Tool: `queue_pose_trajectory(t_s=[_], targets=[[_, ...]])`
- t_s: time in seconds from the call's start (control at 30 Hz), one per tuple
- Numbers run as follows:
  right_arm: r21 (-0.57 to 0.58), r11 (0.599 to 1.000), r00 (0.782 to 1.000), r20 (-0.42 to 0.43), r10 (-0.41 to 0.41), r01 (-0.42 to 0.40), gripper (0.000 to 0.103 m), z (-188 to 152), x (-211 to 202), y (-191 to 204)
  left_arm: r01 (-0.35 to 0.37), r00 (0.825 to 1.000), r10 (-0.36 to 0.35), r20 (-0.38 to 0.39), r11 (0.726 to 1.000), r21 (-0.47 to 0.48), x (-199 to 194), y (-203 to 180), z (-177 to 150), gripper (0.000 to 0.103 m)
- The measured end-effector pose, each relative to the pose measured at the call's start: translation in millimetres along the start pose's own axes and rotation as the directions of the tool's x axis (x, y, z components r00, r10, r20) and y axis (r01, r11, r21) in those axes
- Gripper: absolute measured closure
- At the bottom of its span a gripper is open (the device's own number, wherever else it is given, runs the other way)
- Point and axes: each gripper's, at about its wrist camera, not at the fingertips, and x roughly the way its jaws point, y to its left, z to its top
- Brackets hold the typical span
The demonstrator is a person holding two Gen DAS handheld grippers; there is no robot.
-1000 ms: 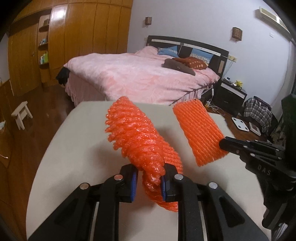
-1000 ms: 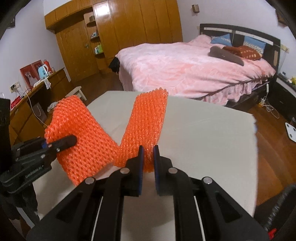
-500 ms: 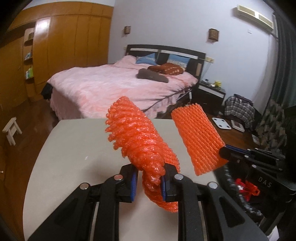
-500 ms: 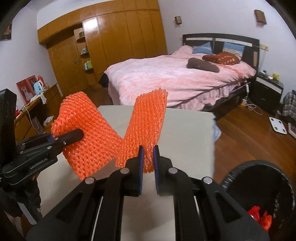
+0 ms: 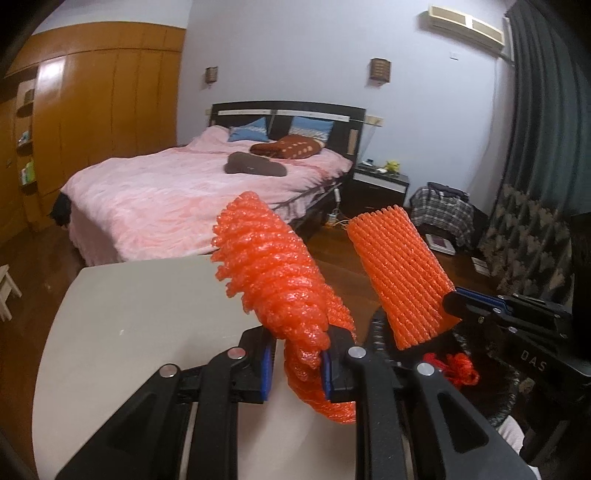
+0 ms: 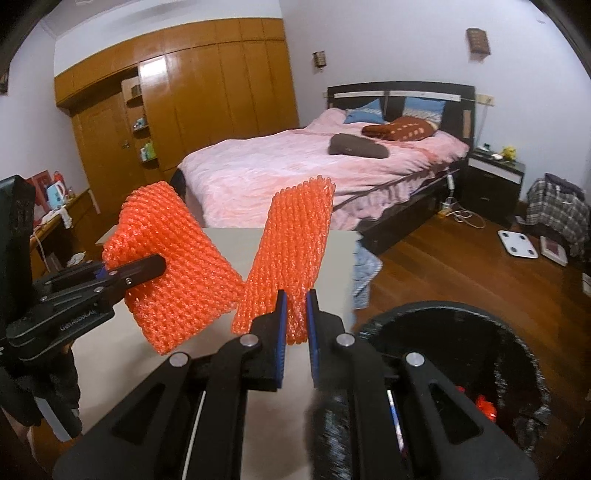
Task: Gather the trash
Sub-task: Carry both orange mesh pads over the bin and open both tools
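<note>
Two orange foam nets [image 5: 273, 280] [image 6: 291, 251] above black bin [image 6: 517, 354]

A bedroom in a home: a bed [image 6: 280, 166] with a pink cover and pillows [image 6: 399, 129] stands against the wall, a nightstand [image 6: 495, 181] beside it. Wooden wardrobes [image 6: 207, 96] fill one wall, an air conditioner [image 5: 465, 27] hangs high, and a bathroom scale [image 6: 519, 243] lies on the wooden floor [image 6: 443, 266].
</note>
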Motion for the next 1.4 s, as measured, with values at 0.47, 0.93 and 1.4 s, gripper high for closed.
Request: queue_pose_trajectory(t_s=[0.47, 0.93, 1.4], targets=[[0.076, 0.99, 0.991, 0.043, -0.124, 0.121, 0.093, -23.1, -59.6, -54.6, 0.093, 0.996, -0.094, 0.008, 0.992, 0.08, 6.8, -70.8, 4.3, 0.083], [0.144, 0.963, 0.972, 0.028, -0.233, 0.227, 0.093, -50.3, -90.1, -101.6, 0.199, 0.98, -0.198, -0.026, 0.969, 0.148, 33.2, -132.9, -5.5, 0.082], [0.214, 0.929, 0.953, -0.041, -0.3, 0.302, 0.093, -82.0, -90.3, -146.5, 0.27, 0.962, -0.255, -0.1, 0.945, 0.184, 77.6, -180.8, -24.0, 0.082]])
